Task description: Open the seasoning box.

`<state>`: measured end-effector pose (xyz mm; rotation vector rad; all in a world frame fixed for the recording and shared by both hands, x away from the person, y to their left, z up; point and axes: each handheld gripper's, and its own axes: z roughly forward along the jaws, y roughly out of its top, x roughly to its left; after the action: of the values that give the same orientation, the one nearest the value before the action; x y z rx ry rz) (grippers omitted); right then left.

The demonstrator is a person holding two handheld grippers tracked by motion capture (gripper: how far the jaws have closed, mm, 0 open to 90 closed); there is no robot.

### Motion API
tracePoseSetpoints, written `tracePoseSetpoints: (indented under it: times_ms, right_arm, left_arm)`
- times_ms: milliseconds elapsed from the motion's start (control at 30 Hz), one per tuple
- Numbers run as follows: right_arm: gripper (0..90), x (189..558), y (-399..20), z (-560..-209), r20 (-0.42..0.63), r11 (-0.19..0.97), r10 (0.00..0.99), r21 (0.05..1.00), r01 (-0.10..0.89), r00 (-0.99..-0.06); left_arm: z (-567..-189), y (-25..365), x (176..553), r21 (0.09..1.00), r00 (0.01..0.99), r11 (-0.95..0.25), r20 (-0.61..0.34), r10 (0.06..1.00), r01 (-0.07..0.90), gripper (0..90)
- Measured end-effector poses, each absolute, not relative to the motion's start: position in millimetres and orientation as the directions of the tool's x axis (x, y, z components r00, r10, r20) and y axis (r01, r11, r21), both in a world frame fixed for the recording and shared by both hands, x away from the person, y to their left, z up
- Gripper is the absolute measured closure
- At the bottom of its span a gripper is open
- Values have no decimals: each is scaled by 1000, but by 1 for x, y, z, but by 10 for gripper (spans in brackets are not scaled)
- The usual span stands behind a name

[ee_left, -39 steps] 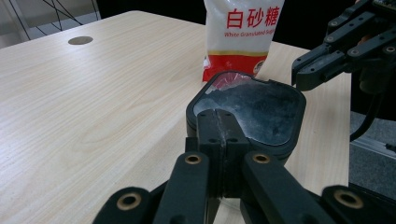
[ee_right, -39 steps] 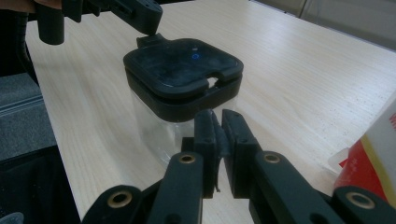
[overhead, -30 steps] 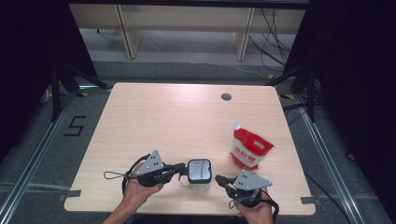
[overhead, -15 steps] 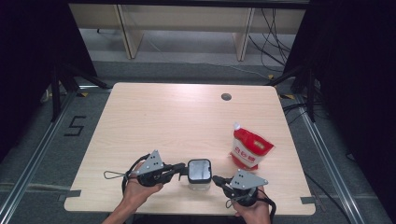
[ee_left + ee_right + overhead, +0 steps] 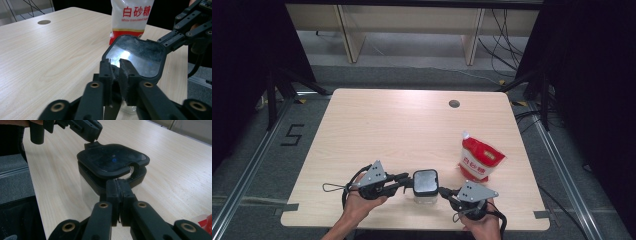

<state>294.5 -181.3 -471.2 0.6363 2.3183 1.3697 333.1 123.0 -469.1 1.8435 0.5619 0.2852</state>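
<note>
— Where's that little clear jar (image 5: 425, 189) from where you stand?

— Right at the near edge of the table (image 5: 377, 125), midway along it, between the two hands. It stands upright on the wood. The red and white sugar pouch (image 5: 479, 159) is just beyond it and off to the person's right, near but not touching.

— And the lid?

— The black lid (image 5: 425, 181) with the glossy top sits on the jar, but in the right gripper view it looks lifted a little on the side facing that gripper (image 5: 112, 160); there's a gap under its rim there above the jar's dark collar.

— What is the left gripper (image 5: 405, 182) doing?

— It comes at the jar from the person's left. Its jaws have just been easing apart and now stand a small way open. In the left gripper view the tips (image 5: 119, 75) sit right at the lid's edge (image 5: 137, 53), with a narrow slot between them. Whether the pads press on the rim I cannot tell.

— The right gripper (image 5: 445, 191)?

— On the jar's other side, jaws drawn fully together, pads (image 5: 111, 188) meeting just in front of the jar's collar. I see nothing between them, though the tips are touching or nearly touching the jar.

— Anything else on the table?

— A round dark grommet hole (image 5: 454, 104) far beyond the jar, toward the back edge.
</note>
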Motion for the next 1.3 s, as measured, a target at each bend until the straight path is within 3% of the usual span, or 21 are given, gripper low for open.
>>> tracePoseSetpoints:
  times_ms: [200, 367, 500, 1000, 1300]
  right_arm:
    - [891, 294, -179, -468, -92, 425, 547, 887, 181, -832]
    - [890, 294, -177, -465, -92, 425, 548, 887, 181, -832]
    - [890, 293, -176, -462, -86, 423, 551, 886, 189, -830]
    - [889, 295, -170, -457, -110, 426, 541, 891, 158, -834]
    - [885, 295, -166, -451, -127, 435, 531, 889, 141, -838]
  left_arm:
    - [-473, 131, 328, 939, 867, -231, -115, 484, 254, 555]
    - [-483, 140, 330, 922, 891, -288, -115, 438, 260, 429]
    - [-489, 141, 330, 913, 900, -321, -97, 424, 249, 408]
    - [-511, 136, 338, 868, 911, -447, -15, 413, 217, 450]
    - [-518, 129, 344, 864, 916, -465, 12, 401, 193, 582]
